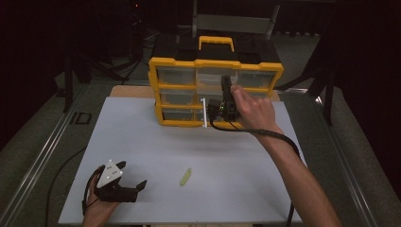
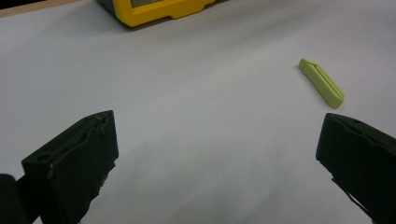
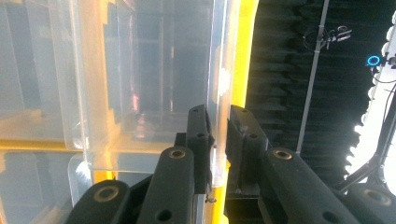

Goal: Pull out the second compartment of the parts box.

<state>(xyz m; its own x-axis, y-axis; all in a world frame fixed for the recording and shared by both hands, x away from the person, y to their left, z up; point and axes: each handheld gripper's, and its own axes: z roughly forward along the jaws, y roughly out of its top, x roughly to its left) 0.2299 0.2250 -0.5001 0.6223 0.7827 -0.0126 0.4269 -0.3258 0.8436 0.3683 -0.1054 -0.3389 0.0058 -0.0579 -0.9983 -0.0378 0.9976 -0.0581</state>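
the right tongs (image 3: pixel 218 140) pinch the clear drawer front (image 3: pixel 217 84) of the yellow organiser (image 1: pixel 215 64) at the tabletop's (image 1: pixel 142 151) far edge, so i'd pull straight out, level, while the left tongs (image 2: pixel 215 158) rest released near the green clip (image 2: pixel 322 83).

I see a white tabletop (image 1: pixel 142 142) lying on a wider grey surface, with a metal rail (image 1: pixel 45 156) running along its left edge and another rail (image 1: pixel 350 175) along the right. Beyond the table the room is dark, nearly black. A grey metal frame (image 1: pixel 234 21) stands behind it. In the right gripper view, dark ribbed wall panels (image 3: pixel 285 70), a thin pole (image 3: pixel 313 74) and a small blue ring light (image 3: pixel 373 60) appear.
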